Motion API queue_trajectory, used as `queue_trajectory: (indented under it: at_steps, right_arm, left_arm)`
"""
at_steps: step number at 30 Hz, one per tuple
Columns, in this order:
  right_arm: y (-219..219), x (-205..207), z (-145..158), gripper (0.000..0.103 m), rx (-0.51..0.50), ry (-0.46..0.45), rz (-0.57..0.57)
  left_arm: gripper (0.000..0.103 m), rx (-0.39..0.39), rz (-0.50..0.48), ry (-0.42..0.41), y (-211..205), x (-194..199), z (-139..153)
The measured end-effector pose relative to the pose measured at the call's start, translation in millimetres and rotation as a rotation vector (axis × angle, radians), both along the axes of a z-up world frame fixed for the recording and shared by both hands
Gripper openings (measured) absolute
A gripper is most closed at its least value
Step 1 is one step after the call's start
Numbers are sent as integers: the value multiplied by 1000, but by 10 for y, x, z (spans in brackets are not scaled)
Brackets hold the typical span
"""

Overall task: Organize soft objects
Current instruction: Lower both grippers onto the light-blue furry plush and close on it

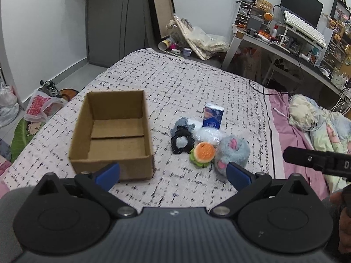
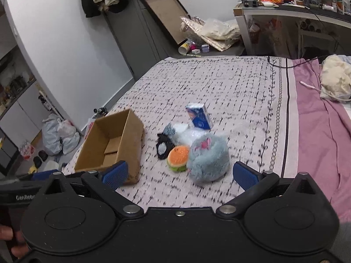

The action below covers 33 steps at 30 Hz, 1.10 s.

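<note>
Soft things clustered mid-bed on the speckled bedspread (image 1: 197, 83): fluffy blue plush (image 2: 207, 159) nearest, touching a small burger toy (image 2: 178, 157) on its left; behind these a black scrunchie (image 1: 182, 141), a grey-blue scrunchie (image 1: 183, 123) and a crinkled clear plastic pack (image 1: 207, 135), all bunched together. Upright behind the heap, a small blue carton (image 1: 213, 118). To the left, just apart from the pile, an open cardboard box (image 1: 111, 135), empty, flaps down inside.

Judged by looks: plush light, squashy, likely to bulge out of a shallow pinch, so best taken across the round body, deep between the pads. Burger toy probably foam, springy; grip across the bun. Scrunchies limp, easy to snag by one fold. Plastic pack slippery, may slide. Carton stiffer, perhaps not meant for the soft lot.

Right tool (image 2: 178, 174) spread wide apart, empty, hanging just short of the plush and lined up with it. Left tool (image 1: 173, 173) likewise spread wide, holding nothing, hovering between box and pile. Nothing in the box yet; task seemingly at its start. Beyond the bed, a cluttered desk (image 1: 285, 43) and bags on the floor (image 1: 41, 107).
</note>
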State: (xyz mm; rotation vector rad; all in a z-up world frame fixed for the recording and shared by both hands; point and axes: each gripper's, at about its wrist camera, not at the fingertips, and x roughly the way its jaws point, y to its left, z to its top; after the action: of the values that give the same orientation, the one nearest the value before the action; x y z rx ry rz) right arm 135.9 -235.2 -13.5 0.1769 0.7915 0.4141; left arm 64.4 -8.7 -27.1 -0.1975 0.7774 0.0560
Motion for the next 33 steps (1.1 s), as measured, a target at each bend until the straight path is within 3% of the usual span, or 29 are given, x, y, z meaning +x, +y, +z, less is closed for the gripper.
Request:
queue_trajectory:
  at_steps: [8, 14, 19, 22, 28, 33]
  right_arm:
    - [-76, 472, -97, 87, 53, 60, -50]
    - [-170, 684, -344, 77, 137, 103, -98]
    - [-245, 813, -590, 74, 210, 196, -133]
    - [-344, 907, -738, 70, 304, 270, -153]
    - [-320, 1021, -884, 66, 289, 297, -181]
    - [-348, 1127, -1051, 50, 308, 351, -199]
  left_arm:
    - [100, -51, -6, 4, -86, 421, -132]
    - [98, -67, -20, 12, -179, 687, -243]
    - [89, -111, -36, 57, -280, 951, -457]
    - [81, -150, -26, 95, -307, 1083, -606]
    - [69, -201, -34, 165, -419, 1303, -858]
    - [58, -239, -44, 202, -551, 1446, -1038]
